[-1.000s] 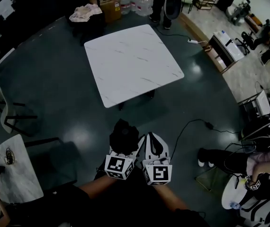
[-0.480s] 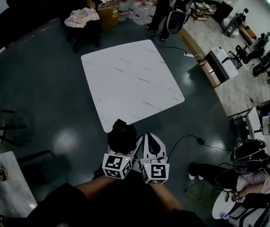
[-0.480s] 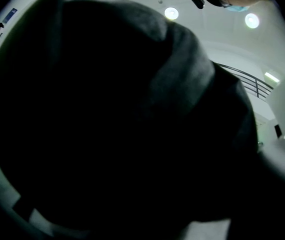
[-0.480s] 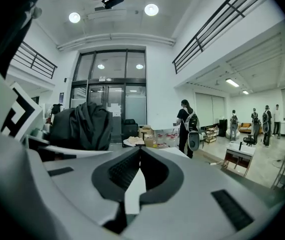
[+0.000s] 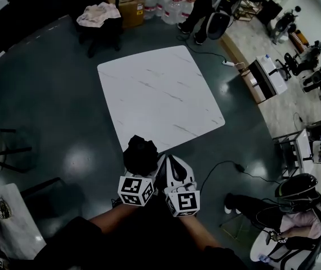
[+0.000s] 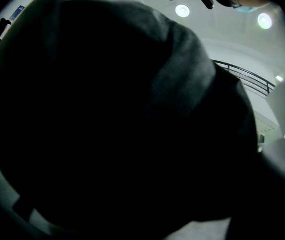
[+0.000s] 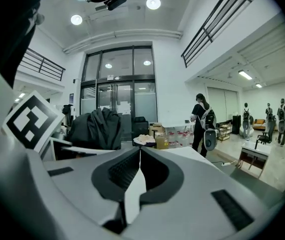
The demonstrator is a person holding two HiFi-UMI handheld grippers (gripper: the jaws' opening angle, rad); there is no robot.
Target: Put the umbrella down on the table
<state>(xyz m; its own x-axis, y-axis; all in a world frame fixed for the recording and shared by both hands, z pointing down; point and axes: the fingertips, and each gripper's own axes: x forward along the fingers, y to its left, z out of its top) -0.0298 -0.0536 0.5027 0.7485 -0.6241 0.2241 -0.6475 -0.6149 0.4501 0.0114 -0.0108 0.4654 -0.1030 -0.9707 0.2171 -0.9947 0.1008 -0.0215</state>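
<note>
- I'm clamping the left gripper (image 5: 139, 178) on the umbrella (image 5: 140, 153), whose black fabric is filling that gripper's view.
- The bundle is jutting ahead of the jaws, reaching over the near corner of the table (image 5: 160, 94).
- I'm keeping the right gripper (image 5: 172, 166) just beside it, pinched closed on nothing.
- I'm judging the set-down lies straight ahead of the left gripper.

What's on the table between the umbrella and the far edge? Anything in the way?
Nothing. In the head view the white table is bare from the black umbrella at its near edge across to the far edge.
</note>
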